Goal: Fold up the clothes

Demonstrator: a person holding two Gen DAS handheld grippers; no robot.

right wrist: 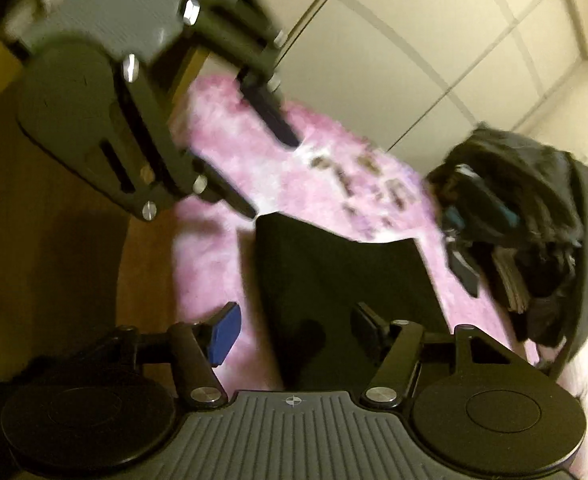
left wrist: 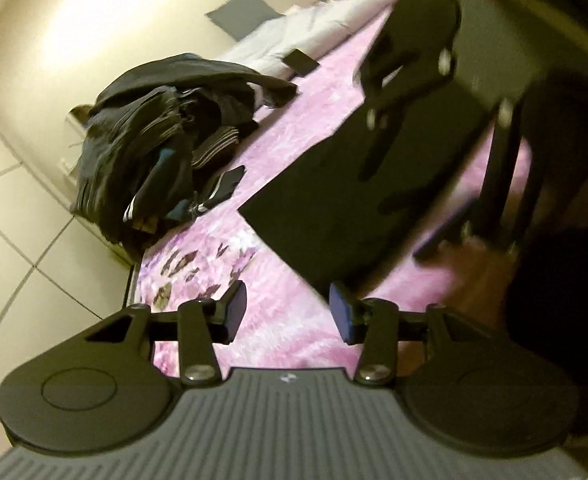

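A flat black garment (left wrist: pixel 354 196) (right wrist: pixel 346 272) lies spread on the pink fluffy blanket (left wrist: pixel 294 132) (right wrist: pixel 294 160). My left gripper (left wrist: pixel 287 312) is open and empty, just short of the garment's near corner. From the right wrist view, the left gripper (right wrist: pixel 253 156) sits blurred at the garment's far left corner. My right gripper (right wrist: pixel 296 330) is open over the garment's near edge with nothing between its fingers. In the left wrist view the right gripper (left wrist: pixel 410 196) hovers blurred above the garment. A heap of dark unfolded clothes (left wrist: pixel 153 140) (right wrist: pixel 526 220) rests at the bed's edge.
Near the heap lies a small dark folded item (left wrist: pixel 225 188). A grey pillow (left wrist: pixel 241 12), white bedding (left wrist: pixel 294 36) and a flat dark object (left wrist: pixel 302 62) are at the bed's far end. Tiled floor (left wrist: pixel 13 220) (right wrist: pixel 414 60) borders the bed; a wooden surface (right wrist: pixel 53 260) lies beside it.
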